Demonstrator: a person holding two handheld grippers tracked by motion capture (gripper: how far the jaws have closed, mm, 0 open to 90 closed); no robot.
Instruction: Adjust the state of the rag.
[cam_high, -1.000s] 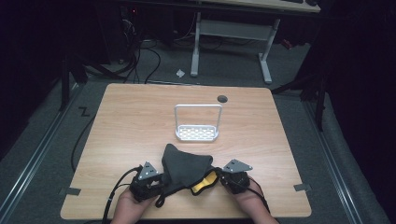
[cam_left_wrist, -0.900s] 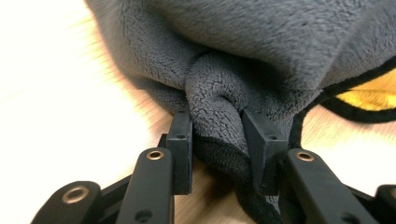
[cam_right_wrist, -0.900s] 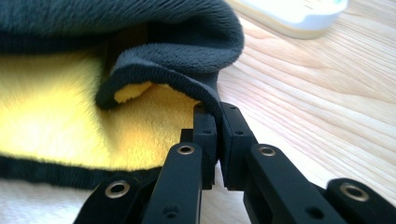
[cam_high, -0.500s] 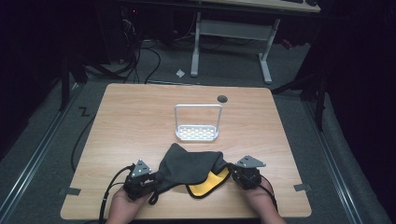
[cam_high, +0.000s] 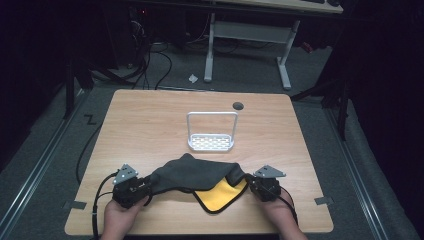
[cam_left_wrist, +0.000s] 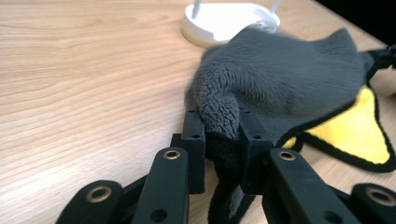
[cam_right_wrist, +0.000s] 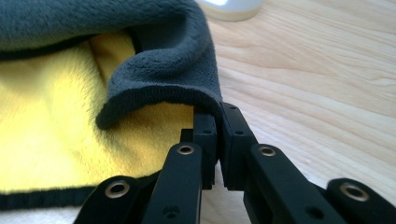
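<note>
The left hand-held gripper (cam_high: 150, 186) has just been closing its jaws, and a thick bunch of the grey-and-yellow cloth (cam_high: 200, 175) sits between them now; in the left gripper view the pads press on that gathered fold (cam_left_wrist: 219, 121) from both sides. The right hand-held gripper (cam_high: 251, 184) is clamped on the opposite edge of the cloth, its jaws nearly together with just a thin hem pinched between them (cam_right_wrist: 210, 100). Compared with a second ago, the two grippers stand farther apart and the cloth, which was heaped in a dark mound between them, is now drawn out sideways, so that more of its yellow underside (cam_high: 220, 192) lies open toward the near edge of the worktop (cam_high: 150, 125).

My reading is that the cloth is being spread or straightened, and that with both ends gripped the pull can go on; the middle is still humped and wrinkled, so the flattening looks only partly done.

The cloth lies on the near part of the worktop, between the two grippers, with its far edge close to the white rack (cam_high: 211, 141). That rack, a perforated base with an upright wire hoop, stands at the middle of the worktop and holds nothing; the cloth seems just short of its base
</note>
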